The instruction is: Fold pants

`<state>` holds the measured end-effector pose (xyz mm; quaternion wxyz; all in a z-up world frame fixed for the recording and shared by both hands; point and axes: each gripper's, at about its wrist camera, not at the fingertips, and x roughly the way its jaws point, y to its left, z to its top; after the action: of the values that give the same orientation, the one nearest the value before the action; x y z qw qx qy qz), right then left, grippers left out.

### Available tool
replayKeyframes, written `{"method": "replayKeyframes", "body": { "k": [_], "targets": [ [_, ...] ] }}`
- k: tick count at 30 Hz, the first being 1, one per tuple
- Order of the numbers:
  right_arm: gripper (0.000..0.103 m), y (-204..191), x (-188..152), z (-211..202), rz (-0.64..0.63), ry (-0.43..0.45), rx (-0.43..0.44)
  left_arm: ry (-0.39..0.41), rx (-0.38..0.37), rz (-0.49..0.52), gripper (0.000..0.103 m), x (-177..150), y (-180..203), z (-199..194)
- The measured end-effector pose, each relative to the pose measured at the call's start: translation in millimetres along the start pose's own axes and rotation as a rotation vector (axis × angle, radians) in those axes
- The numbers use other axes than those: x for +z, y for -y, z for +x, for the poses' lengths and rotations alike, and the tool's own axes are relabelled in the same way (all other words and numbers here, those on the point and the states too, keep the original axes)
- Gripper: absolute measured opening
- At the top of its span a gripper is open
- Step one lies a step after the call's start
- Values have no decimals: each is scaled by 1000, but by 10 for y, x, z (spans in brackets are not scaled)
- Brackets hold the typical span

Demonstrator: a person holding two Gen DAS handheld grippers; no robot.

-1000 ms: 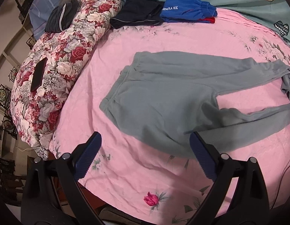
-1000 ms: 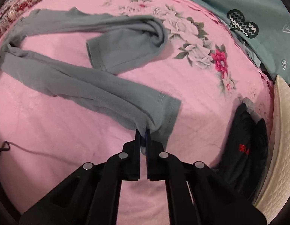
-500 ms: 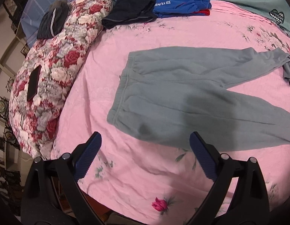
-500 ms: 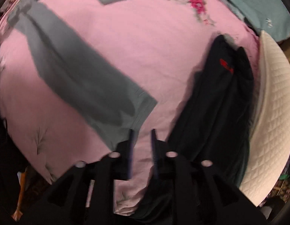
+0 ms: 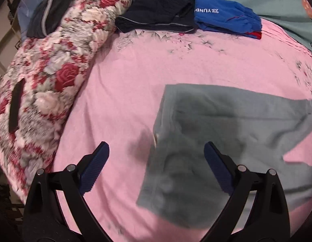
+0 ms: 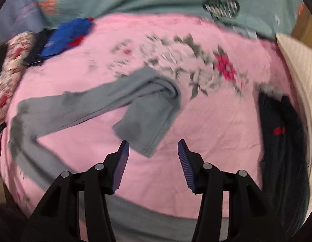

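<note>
Grey pants (image 5: 216, 141) lie spread on the pink bed sheet (image 5: 125, 92). In the left wrist view the waistband (image 5: 156, 141) is between the fingers of my open, empty left gripper (image 5: 156, 161), which hovers over it. In the right wrist view one leg (image 6: 75, 109) is doubled back, its cuff (image 6: 148, 141) just ahead of my open, empty right gripper (image 6: 154, 157). The other leg (image 6: 35, 161) runs along the near edge, partly hidden under the gripper.
A floral quilt (image 5: 45, 80) is heaped at the left. Folded dark (image 5: 156, 14) and blue clothes (image 5: 224, 16) lie at the far side. A dark garment (image 6: 281, 141) and a white cushion (image 6: 297, 70) lie at the right.
My right gripper has let go of the near leg's cuff, opened wide and swung toward the doubled-back leg. My left gripper has moved closer over the waistband.
</note>
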<state>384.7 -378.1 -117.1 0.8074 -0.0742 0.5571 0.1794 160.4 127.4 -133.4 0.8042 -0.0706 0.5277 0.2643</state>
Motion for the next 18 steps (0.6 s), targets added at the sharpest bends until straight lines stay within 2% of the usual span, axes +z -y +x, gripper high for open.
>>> {"method": "replayKeyframes", "body": {
  "k": [1,4,5,7,8,9,11,12,14,15,17,18],
  "targets": [
    [51,28,26,189,58,-39,-12,-18,-10,-3,96,89,-21,137],
    [53,159,37,624,226,-142,37,-54,-46,-9,96,277,-50,412],
    [56,157,44,652,259,-118,34,-56,-49,-8,96,313,-51,467],
    [52,80,85,662,253,-95,-3,-59,-57,-4,96,358,-53,555],
    [23,15,109,667,222,-97,-20,-62,-63,-1,96,363,-48,588],
    [4,-57,137,689,179,-114,-38,-66,-67,5,96,367,-37,624],
    [4,-248,223,654,30,-133,-121,-69,-62,24,96,372,-10,683],
    [4,-337,255,593,-57,-117,-196,-66,-58,31,96,376,-6,700],
    [4,-540,298,358,-342,-6,-466,-57,-50,35,96,395,-9,720],
    [4,-605,287,226,-492,80,-629,-55,-51,32,96,397,-17,723],
    [4,-630,167,82,-766,246,-922,-59,-52,26,96,412,-17,751],
    [4,-571,44,97,-922,300,-1058,-61,-51,24,96,411,-13,761]
  ]
}}
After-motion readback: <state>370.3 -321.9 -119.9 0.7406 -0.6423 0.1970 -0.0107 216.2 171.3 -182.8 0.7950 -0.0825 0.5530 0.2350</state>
